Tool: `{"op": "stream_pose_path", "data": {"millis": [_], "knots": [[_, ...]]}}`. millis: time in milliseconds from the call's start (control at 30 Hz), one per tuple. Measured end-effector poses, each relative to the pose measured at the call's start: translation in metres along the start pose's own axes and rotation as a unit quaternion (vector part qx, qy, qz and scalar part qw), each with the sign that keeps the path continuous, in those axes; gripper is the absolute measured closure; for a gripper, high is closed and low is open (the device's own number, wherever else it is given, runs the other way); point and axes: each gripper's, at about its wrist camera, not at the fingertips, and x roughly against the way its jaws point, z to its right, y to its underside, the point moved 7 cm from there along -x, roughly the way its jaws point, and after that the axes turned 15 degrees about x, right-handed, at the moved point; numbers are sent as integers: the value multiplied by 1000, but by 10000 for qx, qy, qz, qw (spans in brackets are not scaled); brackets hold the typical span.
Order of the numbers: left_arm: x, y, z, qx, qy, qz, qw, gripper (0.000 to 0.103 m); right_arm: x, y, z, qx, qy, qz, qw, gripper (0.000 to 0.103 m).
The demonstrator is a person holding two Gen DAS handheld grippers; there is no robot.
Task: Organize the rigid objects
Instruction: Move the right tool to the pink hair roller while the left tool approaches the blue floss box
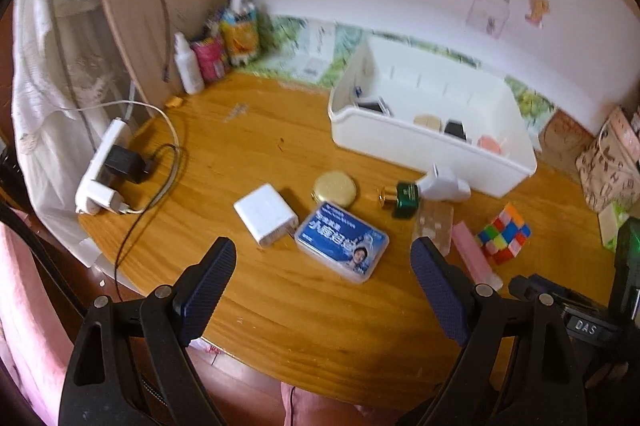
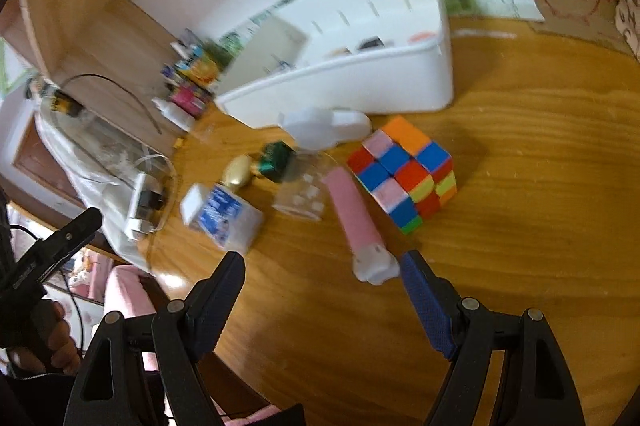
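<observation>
On the wooden table lie a white charger (image 1: pixel 266 214), a gold round tin (image 1: pixel 334 188), a blue-labelled clear box (image 1: pixel 342 241), a green bottle with gold cap (image 1: pixel 403 199), a white plastic piece (image 1: pixel 444 183), a clear case (image 1: pixel 434 226), a pink stick (image 1: pixel 476 258) and a colour cube (image 1: pixel 505 234). A white divided bin (image 1: pixel 432 145) stands behind them. My left gripper (image 1: pixel 323 268) is open above the blue box. My right gripper (image 2: pixel 322 276) is open, its right finger beside the pink stick's white end (image 2: pixel 374 268), near the cube (image 2: pixel 404 173).
A white power strip (image 1: pixel 102 169) with a black plug and cables lies at the table's left edge. Bottles and colourful packets (image 1: pixel 224 45) stand at the back left. A patterned bag (image 1: pixel 612 161) stands at the right. The bin holds several small items (image 1: pixel 456 129).
</observation>
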Motion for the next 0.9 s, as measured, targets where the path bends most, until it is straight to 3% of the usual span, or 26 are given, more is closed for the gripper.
{"op": "stream_pose_path", "data": {"millis": [300,700,900], "knots": [[-53,6,17,-439,260,-1193,9915,12,-28,10,21,-877,370,-460,9944,25],[-116,16,21,-723,160,-2454,9666,12,-50,10,27,-1580,699,-651,9828,30],[-141,23,16,-633,55,-3091,9489,9,-59,9,28,-1770,857,-790,9773,35]]}}
